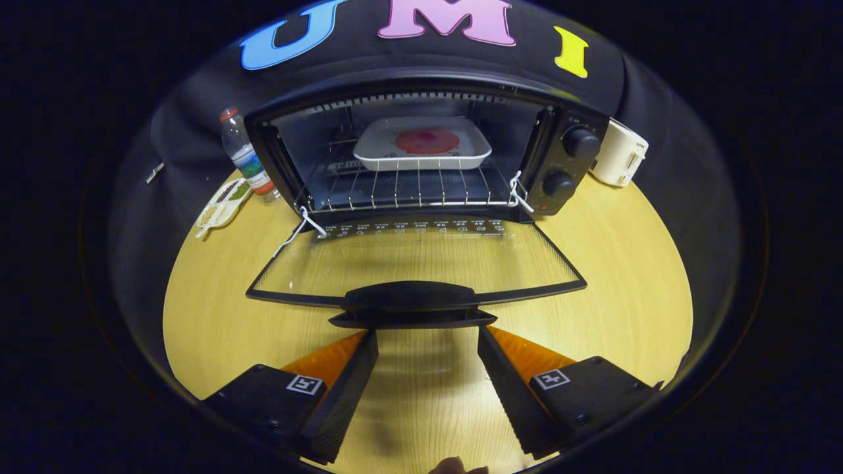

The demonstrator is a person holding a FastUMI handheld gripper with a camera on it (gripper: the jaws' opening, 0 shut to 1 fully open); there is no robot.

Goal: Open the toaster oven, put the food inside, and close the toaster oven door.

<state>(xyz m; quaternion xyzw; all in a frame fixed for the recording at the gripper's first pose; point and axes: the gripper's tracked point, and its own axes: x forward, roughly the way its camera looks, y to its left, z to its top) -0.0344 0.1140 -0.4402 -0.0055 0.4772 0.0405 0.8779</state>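
Toaster oven (421,151) stood open at the far side of the wooden table (625,283), its glass door (415,260) folded down flat toward the viewer. On the wire rack (408,187) inside sat a white tray (423,145) holding a round, reddish piece of food (427,140), set well back in the cavity. Two black knobs (570,161) lined the oven's right-hand panel. The hand-held gripper (428,329) waited with its fingers spread wide apart and grasping nothing, their tips just beneath the door's dark handle (411,299), one to each side of its middle; whether they touched the handle could not be told. To the left of the oven stood a plastic water bottle (245,155) with a small white dish (222,204) of snacks lying beside it. A white appliance (619,153) stood to the oven's right, close against the dark cloth wall.
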